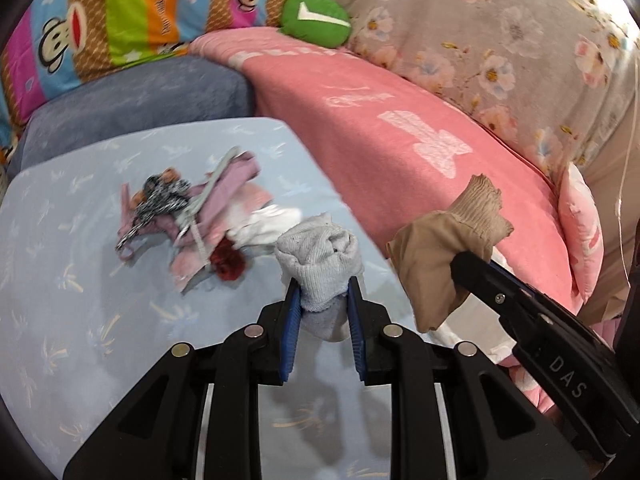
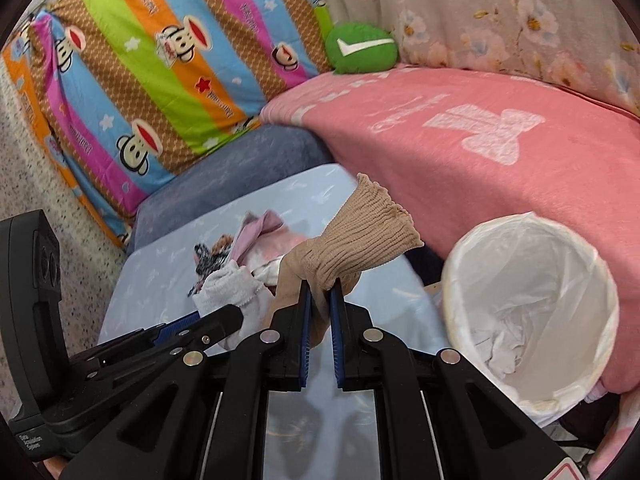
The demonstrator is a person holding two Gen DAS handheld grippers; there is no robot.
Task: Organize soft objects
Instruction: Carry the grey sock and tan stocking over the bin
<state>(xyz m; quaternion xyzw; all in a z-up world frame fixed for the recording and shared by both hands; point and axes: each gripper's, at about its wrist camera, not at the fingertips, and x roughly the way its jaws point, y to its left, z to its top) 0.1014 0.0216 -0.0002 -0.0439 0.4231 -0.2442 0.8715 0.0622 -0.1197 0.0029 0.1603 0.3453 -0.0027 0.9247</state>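
My left gripper (image 1: 323,286) is shut on a rolled grey sock (image 1: 320,258), held above the pale blue sheet (image 1: 80,280). My right gripper (image 2: 320,286) is shut on a tan stocking (image 2: 360,236) with a ribbed cuff, just right of the left one. In the left wrist view the tan stocking (image 1: 444,248) hangs from the right gripper (image 1: 472,264). In the right wrist view the grey sock (image 2: 228,288) shows in the left gripper (image 2: 224,316). A pile of socks (image 1: 192,208), pink, white, dark red and black-and-white, lies on the sheet beyond.
A bin lined with a white bag (image 2: 532,312) stands at the right, holding some white cloth. A pink blanket (image 1: 400,140) borders the sheet, with a green plush (image 1: 316,20), a striped monkey-print pillow (image 2: 160,80), a blue-grey cushion (image 1: 132,108) and floral bedding (image 1: 520,40) behind.
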